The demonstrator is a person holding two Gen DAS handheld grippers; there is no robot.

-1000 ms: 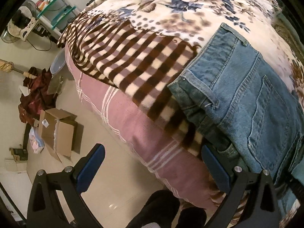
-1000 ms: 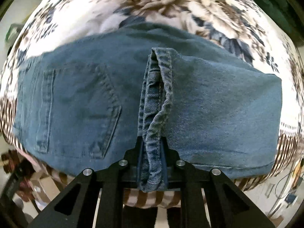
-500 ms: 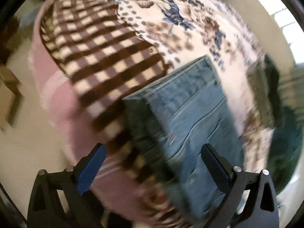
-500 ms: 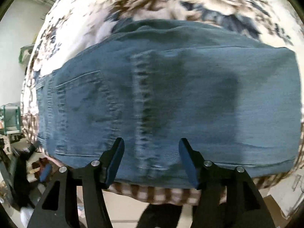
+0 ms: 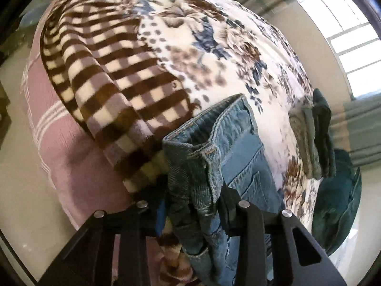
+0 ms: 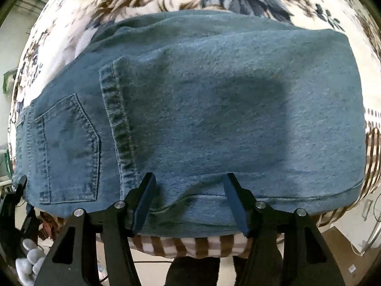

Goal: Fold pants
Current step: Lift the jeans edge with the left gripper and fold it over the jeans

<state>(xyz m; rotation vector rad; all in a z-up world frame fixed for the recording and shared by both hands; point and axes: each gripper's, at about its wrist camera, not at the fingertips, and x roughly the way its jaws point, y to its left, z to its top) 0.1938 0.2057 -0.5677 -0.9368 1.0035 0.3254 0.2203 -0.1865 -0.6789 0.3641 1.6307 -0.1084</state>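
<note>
I see the folded blue jeans (image 6: 214,109) lying on the floral blanket (image 5: 214,54) near the edge of the bed. My left gripper (image 5: 193,205) has its fingers pressed together, pinching the waistband corner of the jeans. My right gripper (image 6: 190,202) has its fingers spread wide, over the near edge of the denim. A dark green garment (image 5: 333,190) lies beyond on the bed.

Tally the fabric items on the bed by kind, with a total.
Blue jeans: 1
Floral and checked blanket: 1
Pink striped sheet: 1
Dark green folded garments: at least 1, exact number unclear
Total: at least 4
</note>
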